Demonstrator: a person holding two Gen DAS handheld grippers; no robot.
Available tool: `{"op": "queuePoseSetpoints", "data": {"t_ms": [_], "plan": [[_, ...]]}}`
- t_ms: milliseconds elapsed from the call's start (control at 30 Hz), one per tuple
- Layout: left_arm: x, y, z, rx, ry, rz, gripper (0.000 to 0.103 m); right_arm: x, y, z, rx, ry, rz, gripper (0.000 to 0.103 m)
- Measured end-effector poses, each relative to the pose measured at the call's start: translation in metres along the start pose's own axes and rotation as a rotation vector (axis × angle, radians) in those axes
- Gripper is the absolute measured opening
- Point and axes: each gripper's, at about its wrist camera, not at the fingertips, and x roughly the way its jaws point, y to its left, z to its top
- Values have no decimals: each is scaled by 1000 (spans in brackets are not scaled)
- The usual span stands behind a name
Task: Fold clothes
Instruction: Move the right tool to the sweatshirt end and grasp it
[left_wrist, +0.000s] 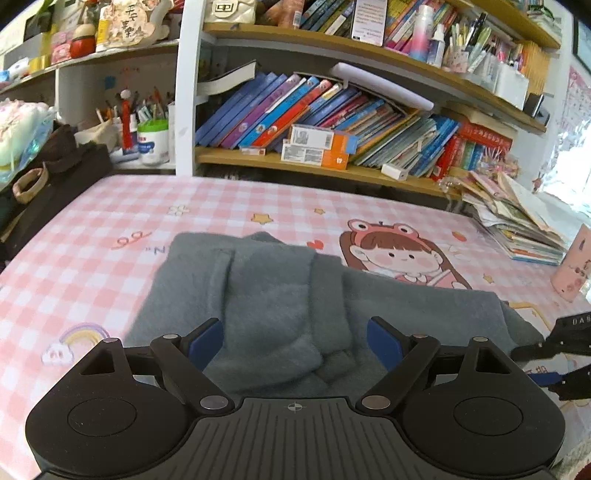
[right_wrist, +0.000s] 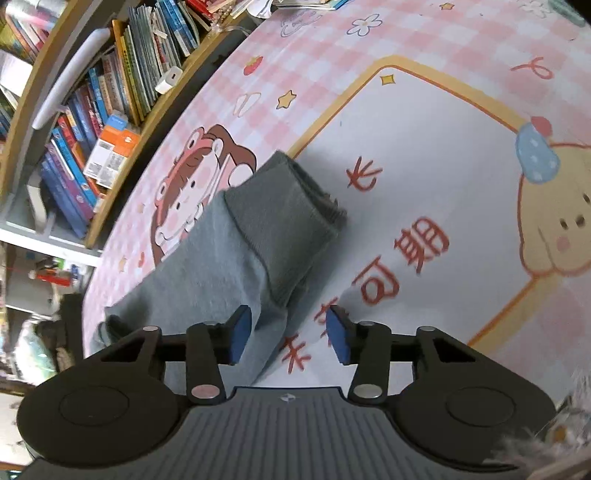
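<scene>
A grey fleece garment (left_wrist: 280, 295) lies on the pink checked table mat (left_wrist: 92, 229), partly folded, with a sleeve laid across its middle. My left gripper (left_wrist: 295, 343) is open just above its near edge, holding nothing. In the right wrist view the same garment (right_wrist: 229, 251) shows its ribbed cuff end (right_wrist: 295, 199) pointing away. My right gripper (right_wrist: 290, 334) is open and empty, its left finger over the cloth's near edge and its right finger over bare mat. The right gripper also shows at the right edge of the left wrist view (left_wrist: 565, 354).
Bookshelves (left_wrist: 332, 122) full of books stand behind the table. A pile of papers and booklets (left_wrist: 517, 221) and a pink cup (left_wrist: 574, 266) sit at the right. Dark bags (left_wrist: 48, 177) lie at the left edge. Pen pots (left_wrist: 147, 133) stand at the back left.
</scene>
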Motion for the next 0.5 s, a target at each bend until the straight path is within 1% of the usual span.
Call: {"op": "queuePoseSetpoints", "data": {"t_ms": [133, 233, 300, 333, 367, 400, 433, 500], "plan": [[-7, -21, -8, 29, 18, 34, 87, 6, -9, 14, 8, 28, 69, 40], [-13, -31, -10, 49, 22, 60, 87, 12, -9, 19, -3, 50, 97, 33], [-17, -36, -11, 54, 26, 81, 87, 16, -8, 21, -20, 56, 106, 30], [-18, -37, -11, 54, 29, 91, 87, 17, -7, 23, -33, 58, 103, 23], [-19, -38, -12, 54, 31, 101, 87, 18, -6, 24, -49, 57, 94, 18], [-21, -40, -13, 52, 32, 111, 87, 18, -5, 25, -59, 50, 98, 17], [-22, -41, -13, 50, 30, 118, 87, 16, -4, 26, -69, 34, 123, 16], [-24, -43, -11, 46, 17, 130, 87, 3, 2, 28, -109, -30, 228, 15]]}}
